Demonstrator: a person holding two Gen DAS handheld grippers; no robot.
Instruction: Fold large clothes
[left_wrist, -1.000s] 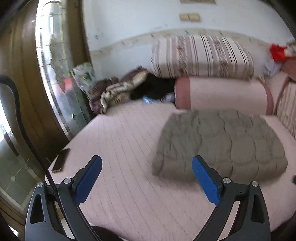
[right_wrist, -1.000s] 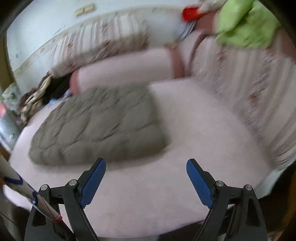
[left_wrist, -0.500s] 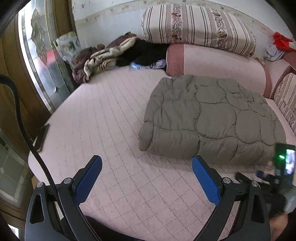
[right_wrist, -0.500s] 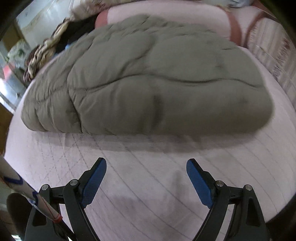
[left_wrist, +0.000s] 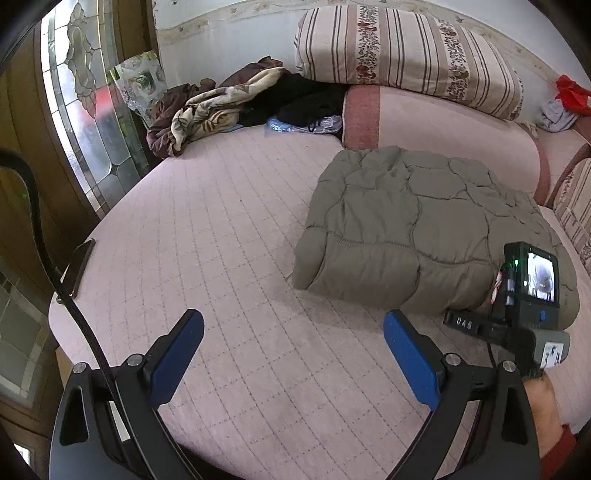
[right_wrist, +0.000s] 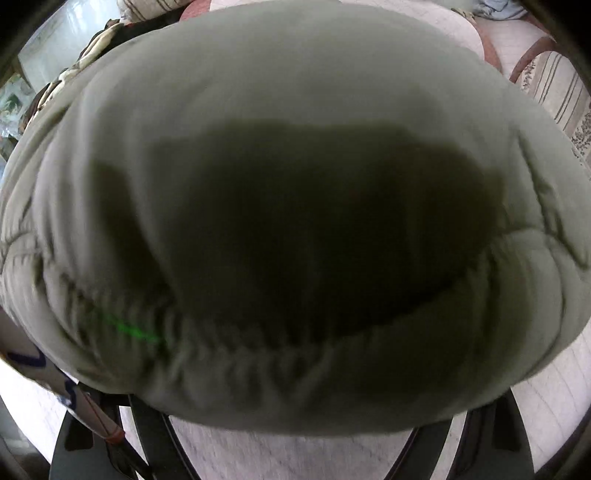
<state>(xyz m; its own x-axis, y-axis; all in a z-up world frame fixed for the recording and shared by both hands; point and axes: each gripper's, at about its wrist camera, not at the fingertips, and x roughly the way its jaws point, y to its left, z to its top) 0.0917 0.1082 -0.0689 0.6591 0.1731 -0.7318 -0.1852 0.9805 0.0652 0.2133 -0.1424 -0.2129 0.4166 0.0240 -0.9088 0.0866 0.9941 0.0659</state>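
Note:
A folded grey-green quilted jacket (left_wrist: 417, 229) lies on the pink quilted bed (left_wrist: 229, 229), right of centre. My left gripper (left_wrist: 291, 350) is open and empty above the bed's near side, left of the jacket's near edge. The right gripper's body and camera (left_wrist: 528, 291) show at the jacket's near right edge. In the right wrist view the jacket (right_wrist: 295, 184) fills the frame, pushed over the fingers. The fingertips are hidden under the fabric; only the black arms (right_wrist: 155, 439) show, spread wide.
A striped pillow (left_wrist: 402, 51) and pink bolster (left_wrist: 443, 125) lie at the head. A heap of blankets and dark clothes (left_wrist: 229, 107) sits at the far left. A phone (left_wrist: 79, 266) lies on the bed's left edge by the glass door (left_wrist: 85, 110).
The right gripper has pushed forward into the jacket's near edge, which now covers its fingers. The left gripper has moved slightly; it stays open.

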